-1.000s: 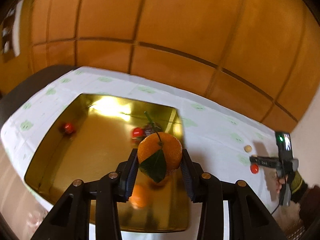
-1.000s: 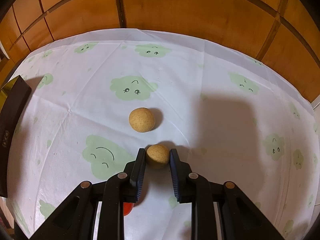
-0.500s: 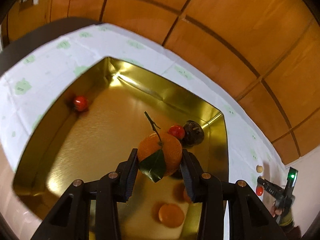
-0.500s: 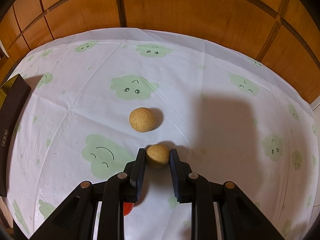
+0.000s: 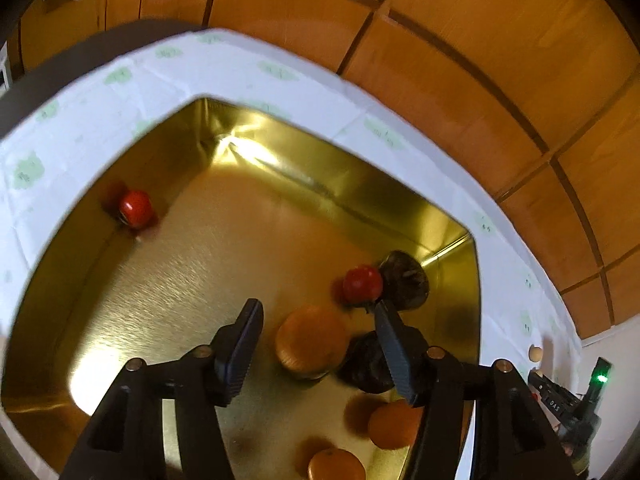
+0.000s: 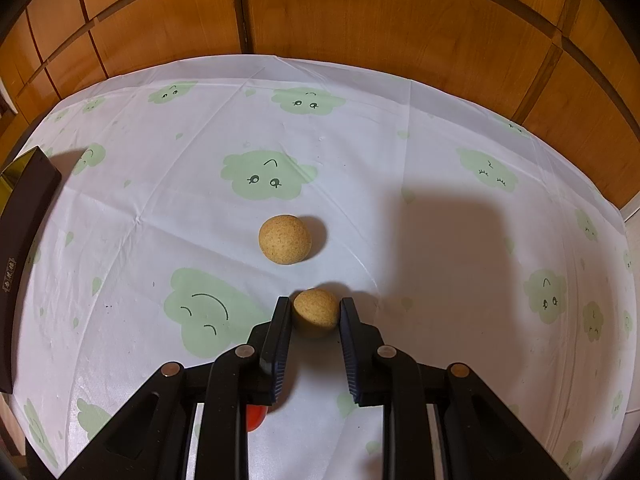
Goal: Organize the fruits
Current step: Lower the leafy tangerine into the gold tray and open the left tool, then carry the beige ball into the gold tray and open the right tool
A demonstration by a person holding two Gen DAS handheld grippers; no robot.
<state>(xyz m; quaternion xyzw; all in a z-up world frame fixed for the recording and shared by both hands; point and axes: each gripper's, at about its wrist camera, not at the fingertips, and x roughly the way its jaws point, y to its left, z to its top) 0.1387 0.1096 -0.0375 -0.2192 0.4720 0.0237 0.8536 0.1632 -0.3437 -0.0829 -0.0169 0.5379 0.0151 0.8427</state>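
Released since a second ago, the orange [image 5: 312, 338] sits in the gold tin [image 5: 400, 196] between the left hand-held gripper [image 5: 318, 316]'s opening jaws, untouched. Right hand-held gripper [image 6: 314, 306] clamps a light, firm tan ball [image 6: 315, 312] across its middle on the tabletop [image 6: 440, 160].

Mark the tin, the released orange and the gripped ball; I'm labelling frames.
tin [image 5: 360, 184], left wrist view, far gold wall
orange [image 5: 310, 340], left wrist view, top
ball [image 6: 316, 312], right wrist view, centre
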